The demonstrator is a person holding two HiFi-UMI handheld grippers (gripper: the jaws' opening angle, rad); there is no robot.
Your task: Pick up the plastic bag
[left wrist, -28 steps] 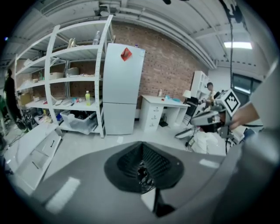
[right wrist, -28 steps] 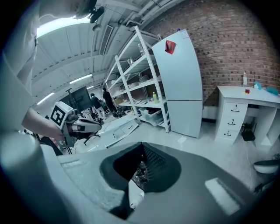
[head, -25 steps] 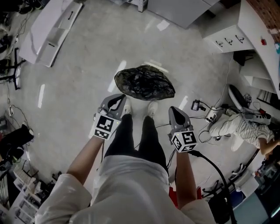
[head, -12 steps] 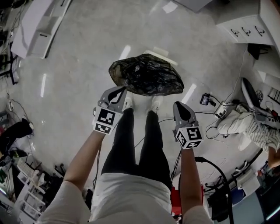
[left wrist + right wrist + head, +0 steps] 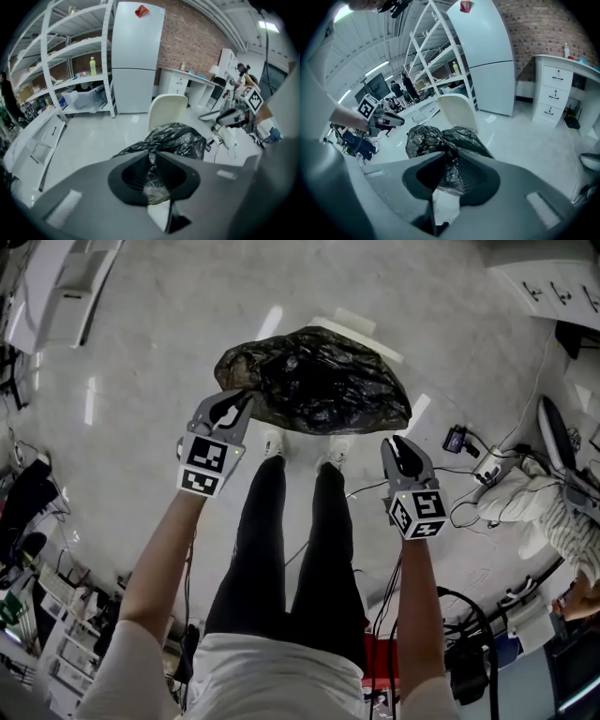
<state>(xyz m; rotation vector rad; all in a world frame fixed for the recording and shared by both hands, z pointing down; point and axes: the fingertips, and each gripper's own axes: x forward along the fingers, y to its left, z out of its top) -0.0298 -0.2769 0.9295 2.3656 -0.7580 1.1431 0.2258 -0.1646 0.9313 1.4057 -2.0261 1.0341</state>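
Head view: your left hand-held gripper [image 5: 234,405] sits at the left corner of the black plastic bag [image 5: 319,381], its tips touching the film. Your right hand-held gripper [image 5: 401,442] meets the bag's lower right edge. The bag stretches between the two, just ahead of your shoes [image 5: 274,443], over the pale floor [image 5: 122,362]; from here you cannot tell whether it rests on that floor

Left gripper view: the jaws stand only a sliver apart and have just been opening, with a twist of crinkled bag film between them, touching both pads. The bulk of the bag lies just beyond the tips, and a white chair [image 5: 168,110] stands behind it

Right gripper view: these jaws have just been opening too, and stand a little wider. Bunched film fills the gap and lies against both pads. The rest of the bag spreads past the tips, toward your left hand-held gripper
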